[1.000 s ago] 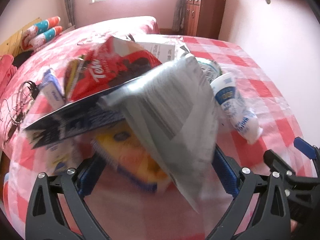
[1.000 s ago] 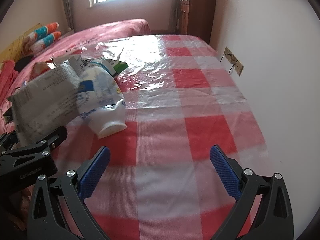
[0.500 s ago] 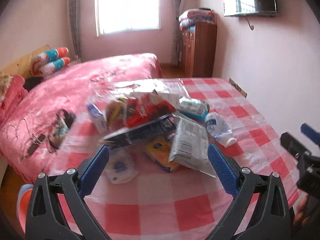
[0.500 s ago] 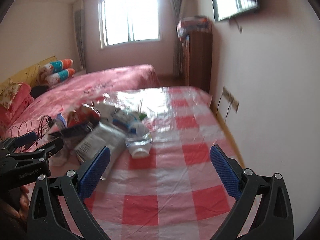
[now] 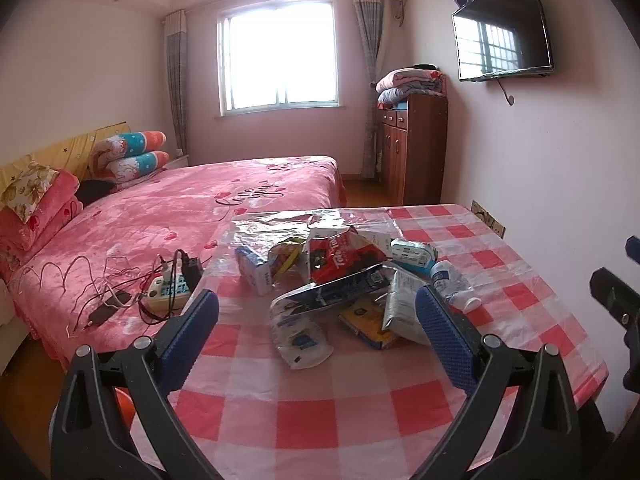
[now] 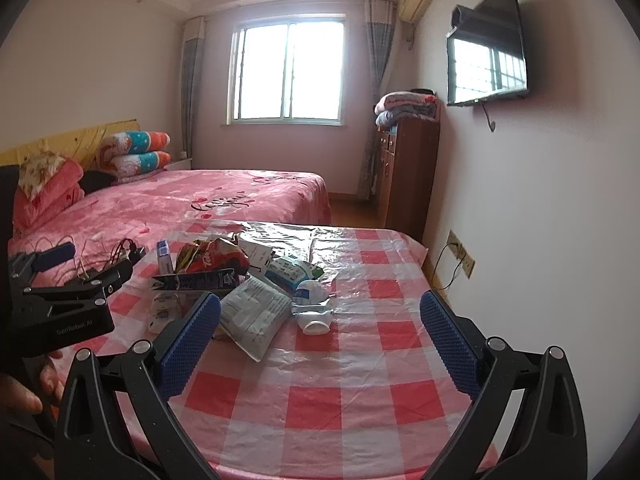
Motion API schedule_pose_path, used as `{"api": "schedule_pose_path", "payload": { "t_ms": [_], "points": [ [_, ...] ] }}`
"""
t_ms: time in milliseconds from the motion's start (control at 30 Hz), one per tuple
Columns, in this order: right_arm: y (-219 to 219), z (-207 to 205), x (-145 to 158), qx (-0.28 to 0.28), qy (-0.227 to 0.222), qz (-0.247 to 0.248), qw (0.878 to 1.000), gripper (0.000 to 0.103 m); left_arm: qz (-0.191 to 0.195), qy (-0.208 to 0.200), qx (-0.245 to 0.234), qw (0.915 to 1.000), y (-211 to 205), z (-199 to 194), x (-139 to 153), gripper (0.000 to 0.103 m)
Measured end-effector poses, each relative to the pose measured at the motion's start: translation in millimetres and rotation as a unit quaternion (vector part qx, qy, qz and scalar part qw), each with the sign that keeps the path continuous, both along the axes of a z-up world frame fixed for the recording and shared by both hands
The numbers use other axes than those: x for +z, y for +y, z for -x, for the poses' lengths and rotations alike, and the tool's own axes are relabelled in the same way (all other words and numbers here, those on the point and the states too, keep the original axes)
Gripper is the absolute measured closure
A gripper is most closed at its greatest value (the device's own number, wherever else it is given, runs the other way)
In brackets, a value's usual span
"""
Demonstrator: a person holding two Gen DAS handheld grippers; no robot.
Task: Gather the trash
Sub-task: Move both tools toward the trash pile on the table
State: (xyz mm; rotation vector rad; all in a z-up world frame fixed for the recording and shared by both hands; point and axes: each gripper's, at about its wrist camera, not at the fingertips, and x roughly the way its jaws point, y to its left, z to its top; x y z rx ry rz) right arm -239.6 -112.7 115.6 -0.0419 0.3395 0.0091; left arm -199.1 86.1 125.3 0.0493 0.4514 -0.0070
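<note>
A heap of trash lies on the red-and-white checked table: a red snack bag, a long dark wrapper, a grey-white pouch, a yellow packet, a white pouch and a crushed white bottle. My left gripper stands open above the table's near part, short of the heap, nothing between its fingers. In the right wrist view the pouch and bottle lie ahead of my open, empty right gripper.
A pink bed runs along the table's left side, with a power strip and tangled cables on it. A wooden cabinet and wall television stand at the right. Wall sockets sit beside the table.
Both grippers have pulled back and up from the heap; one second ago the trash filled the left view, now the whole room shows. Both stayed open.
</note>
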Motion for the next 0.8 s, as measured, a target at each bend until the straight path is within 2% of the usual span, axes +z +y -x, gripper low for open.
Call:
{"api": "schedule_pose_path", "payload": {
  "t_ms": [233, 433, 800],
  "points": [
    [4, 9, 7, -0.014, -0.006, 0.021, 1.0, 0.004, 0.013, 0.028, 0.008, 0.9995, 13, 4, -5, 0.004],
    [0, 9, 6, -0.007, 0.001, 0.018, 1.0, 0.004, -0.008, 0.052, 0.022, 0.9984, 15, 4, -17, 0.004],
    [-13, -24, -11, 0.019, 0.032, -0.022, 0.999, 0.004, -0.005, 0.091, 0.026, 0.9955, 19, -10, -39, 0.004]
  ]
}}
